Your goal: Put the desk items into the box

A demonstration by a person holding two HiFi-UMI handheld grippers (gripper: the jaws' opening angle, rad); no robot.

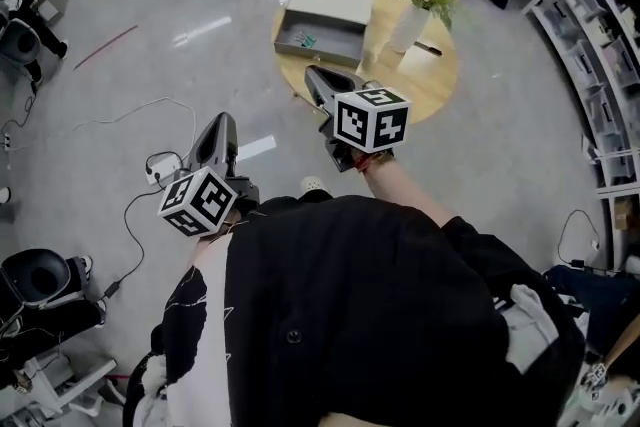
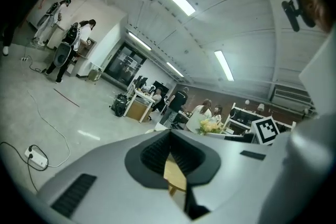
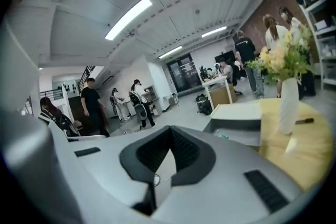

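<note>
Head view: left tongs (image 1: pixel 225 120) and right tongs (image 1: pixel 313 73) both clenched, box (image 1: pixel 335 3) beyond them.

**Layout: table ahead, box on its left part**

A round table (image 1: pixel 445 85) is set ahead on the floor (image 1: pixel 480 175). A box (image 1: pixel 345 7) is placed on the table's left part, at the edge. Small items (image 1: pixel 305 40) are laid in the box's near left corner. A vase (image 1: pixel 408 27) is stood just right of the box, and a pen (image 1: pixel 428 47) is laid just right of the vase. The right gripper (image 1: pixel 312 73) is held over the table's near left edge, before the box. The left gripper (image 1: pixel 225 119) is held over the floor, left of the table. A power strip (image 1: pixel 160 167) is laid on the floor near its left. Shelves (image 1: pixel 600 45) are ranged at far right.
</note>
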